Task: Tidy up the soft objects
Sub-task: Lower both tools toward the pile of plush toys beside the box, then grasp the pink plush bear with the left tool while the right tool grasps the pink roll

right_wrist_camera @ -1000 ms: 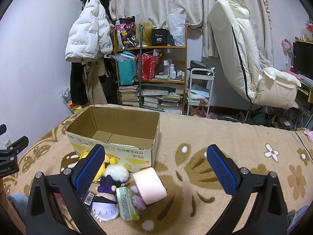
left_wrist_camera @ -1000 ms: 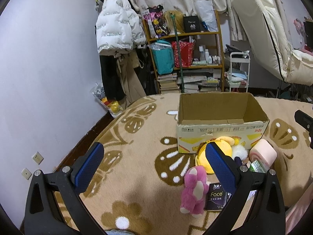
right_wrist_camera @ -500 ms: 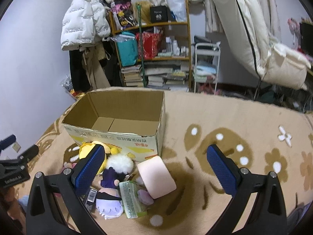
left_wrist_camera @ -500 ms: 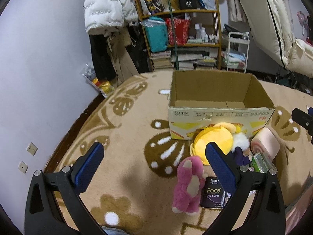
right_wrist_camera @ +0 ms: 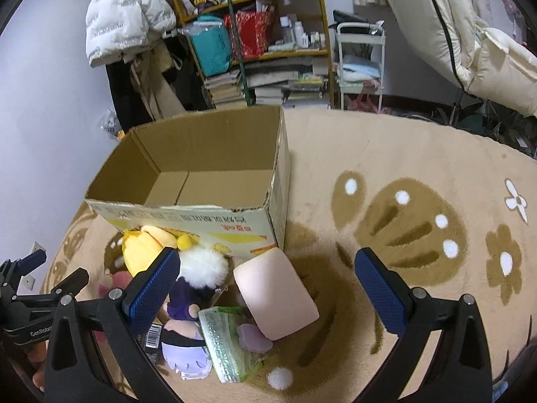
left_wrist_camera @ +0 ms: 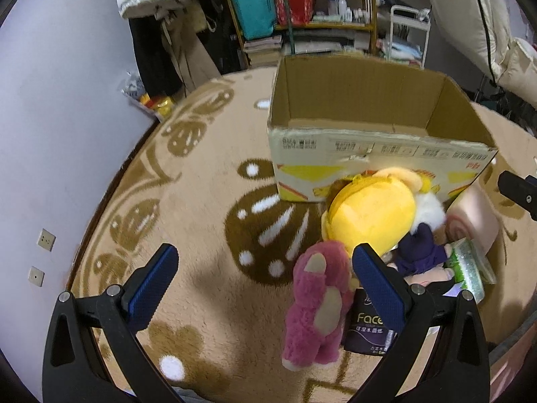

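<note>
A beige plush carpet [right_wrist_camera: 386, 154] with brown flower and butterfly patterns is covering the working surface. An open brown cardboard box [left_wrist_camera: 365, 107] is sitting on it as the landmark; its interior is showing only bare flaps. Behind the box, a cluttered wooden shelf [right_wrist_camera: 268, 50], a white puffer jacket [right_wrist_camera: 124, 13] and a cream padded chair [right_wrist_camera: 470, 33] are lining the room; a plain pale wall [left_wrist_camera: 50, 134] is standing to the box's left.

The soft things are lying heaped against the box's near face: a yellow plush toy [left_wrist_camera: 369, 215] touching the printed cardboard, a pink plush bear [left_wrist_camera: 319, 305] lying nearer the camera than that, a purple-dressed doll [right_wrist_camera: 188, 322], a pale pink foam roll [right_wrist_camera: 275, 292] at the box's near right corner, a green tissue pack [right_wrist_camera: 225, 346], and a dark "Face" tissue pack [left_wrist_camera: 365, 329].

The left gripper [left_wrist_camera: 265, 285] is hovering with jaws spread wide, empty, its right finger over the bear. The right gripper [right_wrist_camera: 268, 288] is likewise gaping wide, empty, over the foam roll. Carpet to the right of the box is lying open.
</note>
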{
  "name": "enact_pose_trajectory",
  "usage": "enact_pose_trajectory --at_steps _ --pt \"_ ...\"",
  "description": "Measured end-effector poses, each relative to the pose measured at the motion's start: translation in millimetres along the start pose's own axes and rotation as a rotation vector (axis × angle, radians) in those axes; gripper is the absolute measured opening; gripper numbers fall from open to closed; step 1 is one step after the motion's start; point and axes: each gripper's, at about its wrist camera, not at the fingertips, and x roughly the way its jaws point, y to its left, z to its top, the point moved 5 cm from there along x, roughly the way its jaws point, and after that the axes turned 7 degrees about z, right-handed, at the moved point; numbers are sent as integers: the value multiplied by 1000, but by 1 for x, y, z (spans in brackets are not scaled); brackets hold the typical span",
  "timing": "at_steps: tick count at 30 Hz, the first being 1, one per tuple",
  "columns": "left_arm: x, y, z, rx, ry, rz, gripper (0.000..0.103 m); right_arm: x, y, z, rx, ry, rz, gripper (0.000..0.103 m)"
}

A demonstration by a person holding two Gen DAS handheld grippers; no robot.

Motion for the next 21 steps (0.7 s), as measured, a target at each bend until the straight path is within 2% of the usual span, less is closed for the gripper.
enact_pose_trajectory --at_steps 2,4,13,18,21 --pt "9 -2 -3 15 32 -5 102 5 -1 -1 5 25 -3 103" --pt "19 -8 -7 27 82 -42 102 13 -4 -3 15 57 -3 103" --pt "48 -33 -24 117 195 -11 102 50 -19 -17 97 199 26 103" --pt "61 -39 -34 150 250 1 102 68 -21 -27 113 277 32 96" --pt "60 -39 -34 142 256 -5 102 76 -22 -32 125 315 29 86"
